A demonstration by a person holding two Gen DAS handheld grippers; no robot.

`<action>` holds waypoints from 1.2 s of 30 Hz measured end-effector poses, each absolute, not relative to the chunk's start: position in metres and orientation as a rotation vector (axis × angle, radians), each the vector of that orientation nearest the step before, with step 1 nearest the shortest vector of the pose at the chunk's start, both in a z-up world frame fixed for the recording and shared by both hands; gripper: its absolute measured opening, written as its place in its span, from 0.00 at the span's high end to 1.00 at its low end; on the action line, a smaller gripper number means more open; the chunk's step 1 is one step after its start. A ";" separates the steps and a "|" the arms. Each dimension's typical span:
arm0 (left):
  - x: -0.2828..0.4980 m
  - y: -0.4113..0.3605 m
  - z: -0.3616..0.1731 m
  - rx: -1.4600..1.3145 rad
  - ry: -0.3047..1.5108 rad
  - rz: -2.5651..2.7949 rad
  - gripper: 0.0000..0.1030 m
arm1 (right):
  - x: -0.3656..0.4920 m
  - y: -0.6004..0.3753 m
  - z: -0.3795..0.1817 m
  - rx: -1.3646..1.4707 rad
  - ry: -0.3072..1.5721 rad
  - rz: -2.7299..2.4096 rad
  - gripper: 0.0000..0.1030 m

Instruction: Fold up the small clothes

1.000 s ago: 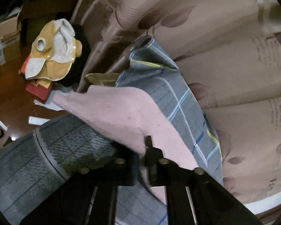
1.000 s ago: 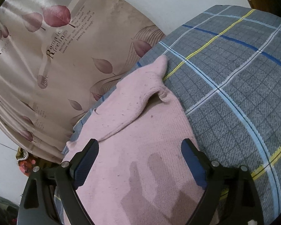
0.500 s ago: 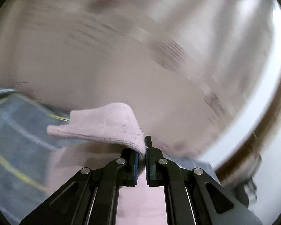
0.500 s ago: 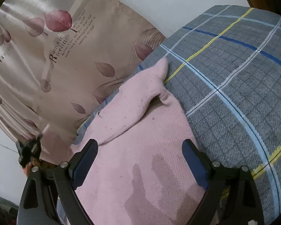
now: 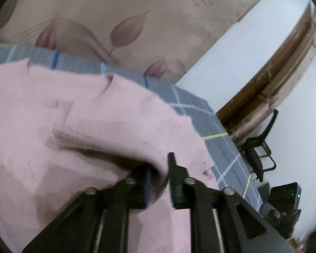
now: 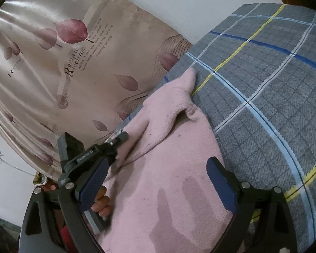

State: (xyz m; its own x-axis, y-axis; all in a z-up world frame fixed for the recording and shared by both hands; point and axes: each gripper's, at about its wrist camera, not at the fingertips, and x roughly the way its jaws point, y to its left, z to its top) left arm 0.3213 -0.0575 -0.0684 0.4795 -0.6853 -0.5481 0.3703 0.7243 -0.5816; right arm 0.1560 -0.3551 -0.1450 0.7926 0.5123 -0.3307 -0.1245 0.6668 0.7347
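The soft pink knitted garment (image 6: 174, 168) lies on the grey plaid blanket (image 6: 263, 88), centre frame. The left gripper (image 5: 159, 172) pinches its folded edge; the right gripper (image 6: 155, 181) hovers spread wide, empty. Releasing carelessly could let the fold spring back.

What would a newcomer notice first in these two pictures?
First, the pink garment spread over the grey plaid cover, filling the middle of both views. Next, the left tongs pinching a fold of it, while the right tongs hover wide open above the cloth. Behind hangs a beige curtain printed with leaves.
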 end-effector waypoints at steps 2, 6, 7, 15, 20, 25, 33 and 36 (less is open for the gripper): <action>0.313 -0.048 -0.061 -0.416 0.851 -0.629 0.55 | 0.156 -0.353 -0.143 0.753 0.564 0.379 0.09; 0.269 0.012 -0.037 -0.500 0.670 -0.528 0.11 | 0.153 -0.327 -0.115 0.592 0.566 0.396 0.08; 0.256 0.036 -0.031 -0.545 0.599 -0.506 0.06 | 0.155 -0.313 -0.106 0.538 0.570 0.420 0.08; 0.244 0.121 -0.067 -0.566 0.600 -0.257 0.04 | 0.226 -0.180 -0.062 0.020 0.635 0.400 0.09; 0.243 0.139 -0.095 -0.711 0.607 -0.233 0.04 | 0.282 -0.101 -0.100 -0.455 0.713 0.163 0.56; 0.249 0.136 -0.101 -0.707 0.630 -0.234 0.04 | 0.305 -0.191 -0.095 -0.007 0.761 0.107 0.95; 0.247 0.137 -0.096 -0.706 0.634 -0.230 0.04 | 0.291 -0.327 -0.157 0.836 0.804 0.415 0.85; 0.247 0.136 -0.097 -0.701 0.637 -0.228 0.04 | 0.293 -0.335 -0.159 0.885 0.786 0.437 0.79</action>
